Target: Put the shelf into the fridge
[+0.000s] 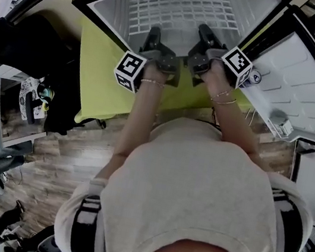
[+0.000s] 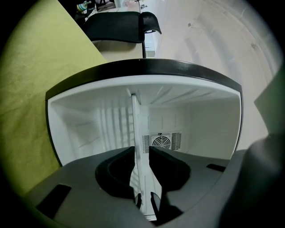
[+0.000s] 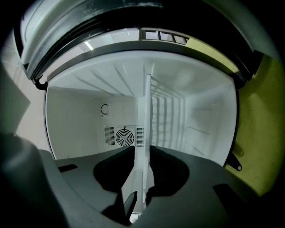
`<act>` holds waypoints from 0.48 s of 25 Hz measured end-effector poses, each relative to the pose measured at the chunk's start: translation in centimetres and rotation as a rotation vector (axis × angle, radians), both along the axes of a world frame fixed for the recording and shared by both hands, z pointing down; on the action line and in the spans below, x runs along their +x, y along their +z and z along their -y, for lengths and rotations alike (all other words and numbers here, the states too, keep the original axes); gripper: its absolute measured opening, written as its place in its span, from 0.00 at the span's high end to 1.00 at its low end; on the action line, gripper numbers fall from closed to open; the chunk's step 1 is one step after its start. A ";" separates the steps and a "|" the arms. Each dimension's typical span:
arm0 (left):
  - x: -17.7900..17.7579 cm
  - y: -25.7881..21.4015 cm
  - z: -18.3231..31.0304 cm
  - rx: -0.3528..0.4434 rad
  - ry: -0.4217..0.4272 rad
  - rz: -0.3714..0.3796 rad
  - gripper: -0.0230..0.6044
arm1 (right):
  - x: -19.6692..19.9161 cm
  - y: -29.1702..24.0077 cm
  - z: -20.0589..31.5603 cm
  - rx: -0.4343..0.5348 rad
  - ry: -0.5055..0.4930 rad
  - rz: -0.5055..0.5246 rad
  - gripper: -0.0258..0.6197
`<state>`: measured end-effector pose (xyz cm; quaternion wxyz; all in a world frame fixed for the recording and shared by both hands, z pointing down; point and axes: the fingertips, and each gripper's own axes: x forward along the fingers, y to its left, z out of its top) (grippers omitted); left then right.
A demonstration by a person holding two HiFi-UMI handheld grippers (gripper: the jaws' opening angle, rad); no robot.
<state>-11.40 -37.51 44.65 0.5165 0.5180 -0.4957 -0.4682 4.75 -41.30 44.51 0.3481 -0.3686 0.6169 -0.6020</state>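
Shelf [image 1: 183, 12] lies level, long axis across the fridge [image 1: 113, 15]. Our left claw [image 2: 141, 155] and right claw [image 3: 142, 153] pinch its near edge.

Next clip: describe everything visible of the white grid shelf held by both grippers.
The white grid shelf is a flat panel of bars crossing into rectangular openings, seemingly plastic or coated wire. It sits inside the open white fridge, near edge toward the person. The left gripper and right gripper each clamp that edge; each gripper view shows it edge-on, a thin white strip between the jaws. Contact with the fridge walls is unclear.
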 end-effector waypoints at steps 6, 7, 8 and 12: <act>0.5 -0.6 -1.6 -0.001 0.042 0.047 0.80 | 0.5 -0.2 -1.7 -0.017 0.023 0.012 0.86; 0.5 -0.8 -1.8 0.004 0.047 0.055 0.80 | 0.5 -0.3 -2.1 -0.013 0.022 0.016 0.87; 0.6 -1.1 -2.0 0.010 0.052 0.059 0.80 | 0.6 -0.5 -2.4 -0.008 0.021 0.019 0.88; 0.9 -2.0 -3.0 0.052 0.072 0.059 0.82 | 0.7 -1.4 -3.6 0.024 0.014 0.009 0.89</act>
